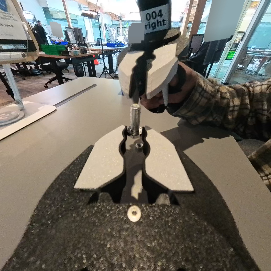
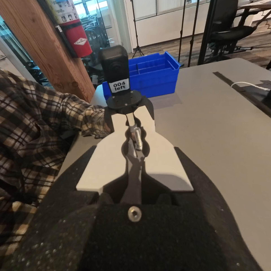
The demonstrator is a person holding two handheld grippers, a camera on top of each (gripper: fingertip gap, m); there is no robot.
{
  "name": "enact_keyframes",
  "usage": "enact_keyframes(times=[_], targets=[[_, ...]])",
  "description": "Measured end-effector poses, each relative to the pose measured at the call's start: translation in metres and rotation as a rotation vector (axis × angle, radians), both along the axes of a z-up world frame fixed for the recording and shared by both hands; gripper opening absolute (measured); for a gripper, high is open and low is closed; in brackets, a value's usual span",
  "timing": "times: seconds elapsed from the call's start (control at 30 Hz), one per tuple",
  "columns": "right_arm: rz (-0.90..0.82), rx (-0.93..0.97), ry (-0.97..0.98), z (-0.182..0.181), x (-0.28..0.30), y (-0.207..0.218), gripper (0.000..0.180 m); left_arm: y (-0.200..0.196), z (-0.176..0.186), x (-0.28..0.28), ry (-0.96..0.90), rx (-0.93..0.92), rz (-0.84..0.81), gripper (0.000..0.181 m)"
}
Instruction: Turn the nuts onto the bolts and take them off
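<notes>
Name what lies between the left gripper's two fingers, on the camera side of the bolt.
A small hex nut lies loose there, inside the left gripper, apart from the bolt clamped at its tips. The left wrist view shows it.

bolt (image 1: 135, 119) upright between left claw (image 1: 134, 132) tips, bin (image 2: 152, 76) behind

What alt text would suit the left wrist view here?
The left tongs grip the head of an upright silver bolt over a grey table, a loose nut lying between the fingers. The right tongs point down at the bolt's top.
</notes>
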State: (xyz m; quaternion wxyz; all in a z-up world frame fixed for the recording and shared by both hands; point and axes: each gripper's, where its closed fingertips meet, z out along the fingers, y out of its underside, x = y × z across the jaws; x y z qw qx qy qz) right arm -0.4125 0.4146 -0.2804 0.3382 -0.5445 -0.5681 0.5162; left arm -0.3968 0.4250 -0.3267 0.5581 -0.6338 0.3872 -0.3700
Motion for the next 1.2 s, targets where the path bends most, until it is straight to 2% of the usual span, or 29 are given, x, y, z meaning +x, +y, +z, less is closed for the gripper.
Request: enact_keyframes(times=[0.13, 0.27, 0.3, 0.37, 0.5, 0.6, 0.67, 1.2], targets=[[-0.006, 0.077, 0.016, 0.001, 0.001, 0.0, 0.028, 0.001, -0.003, 0.001, 0.01, -0.027, 0.003, 0.018], [0.023, 0.13, -0.072, -0.017, -0.007, -0.006, 0.036, -0.002, -0.002, 0.004, 0.007, -0.024, -0.015, 0.018], [0.028, 0.137, -0.082, -0.02, -0.009, -0.006, 0.033, -0.003, -0.001, 0.004, 0.007, -0.021, -0.02, 0.018], [0.063, 0.139, -0.073, -0.02, -0.011, -0.01, 0.009, -0.006, 0.0, 0.007, 0.004, -0.011, -0.039, 0.019], [0.053, 0.06, 0.012, -0.009, -0.011, -0.011, 0.009, -0.011, 0.01, 0.006, -0.081, -0.016, -0.09, 0.019], [0.076, -0.067, 0.076, -0.006, -0.012, -0.013, 0.009, -0.01, 0.006, 0.008, -0.087, -0.05, -0.107, 0.033], [0.077, -0.1, 0.097, -0.006, -0.011, -0.012, 0.009, -0.011, 0.001, 0.012, -0.062, -0.059, -0.109, 0.036], [0.077, -0.026, 0.124, -0.011, -0.016, -0.016, 0.009, -0.014, 0.003, 0.015, -0.066, -0.064, -0.114, 0.016]])
